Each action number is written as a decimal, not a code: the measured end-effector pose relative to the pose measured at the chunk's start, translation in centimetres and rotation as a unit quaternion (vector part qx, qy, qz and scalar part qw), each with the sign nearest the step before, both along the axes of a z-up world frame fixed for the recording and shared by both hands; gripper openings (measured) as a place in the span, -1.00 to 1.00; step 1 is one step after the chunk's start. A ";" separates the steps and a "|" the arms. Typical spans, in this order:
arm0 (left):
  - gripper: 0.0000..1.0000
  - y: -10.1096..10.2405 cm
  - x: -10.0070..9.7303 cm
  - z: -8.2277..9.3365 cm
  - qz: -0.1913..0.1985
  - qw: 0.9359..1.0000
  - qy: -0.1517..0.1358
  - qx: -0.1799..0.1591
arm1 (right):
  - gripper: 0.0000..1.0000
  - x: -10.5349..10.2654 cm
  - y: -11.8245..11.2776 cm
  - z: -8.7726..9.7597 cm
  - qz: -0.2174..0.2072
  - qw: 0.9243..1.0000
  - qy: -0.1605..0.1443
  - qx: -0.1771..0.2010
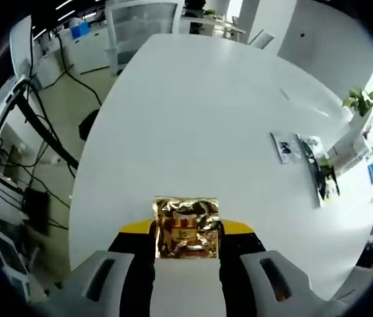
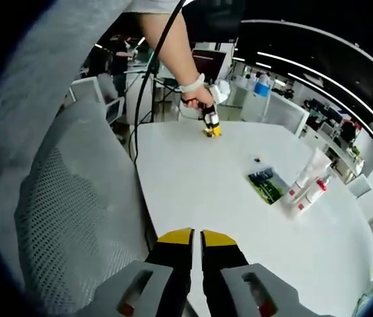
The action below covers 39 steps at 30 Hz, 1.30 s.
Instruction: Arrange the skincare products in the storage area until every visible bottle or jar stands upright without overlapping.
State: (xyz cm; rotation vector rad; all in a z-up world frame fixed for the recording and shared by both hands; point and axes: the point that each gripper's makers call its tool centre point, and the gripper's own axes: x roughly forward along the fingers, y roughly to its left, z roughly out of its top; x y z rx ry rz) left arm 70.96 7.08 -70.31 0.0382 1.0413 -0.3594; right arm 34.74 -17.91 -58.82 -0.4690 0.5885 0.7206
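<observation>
The left tool [image 1: 187, 254] has its jaws clamped on a small gold foil packet [image 1: 187, 227], which stands between them just above the white tabletop [image 1: 199, 112]. Crinkled foil like this is probably light, soft and easily creased, so a flat pinch low on its body, as now, seems the safe hold; squeezing harder would likely crush it.

The right tool [image 2: 197, 239] hovers over the near edge of the tabletop with its yellow-tipped jaws drawn nearly together and nothing between them.

The skincare products sit well apart from both tools. In the right gripper view a cluster of pale tubes and bottles with red bands [image 2: 307, 185] stands or leans near the far right of the tabletop, just beside a dark flat card [image 2: 267, 183]. They look like smooth plastic, light and apt to tip, best taken around the mid-body.

The right gripper view also shows the person's hand [image 2: 199, 98] carrying the left tool [image 2: 211, 125] at the far end of the tabletop, and a grey mesh chair [image 2: 67, 198]. The left gripper view gives the close look at the packet, plus flat printed cards [image 1: 285, 146] and a potted plant [image 1: 361, 102].
</observation>
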 end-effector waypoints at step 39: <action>-0.33 -17.6 -29.8 16.5 -0.202 0.944 -0.209 -0.155 | -0.76 0.1 1.5 7.9 -0.002 0.977 -0.101 0.189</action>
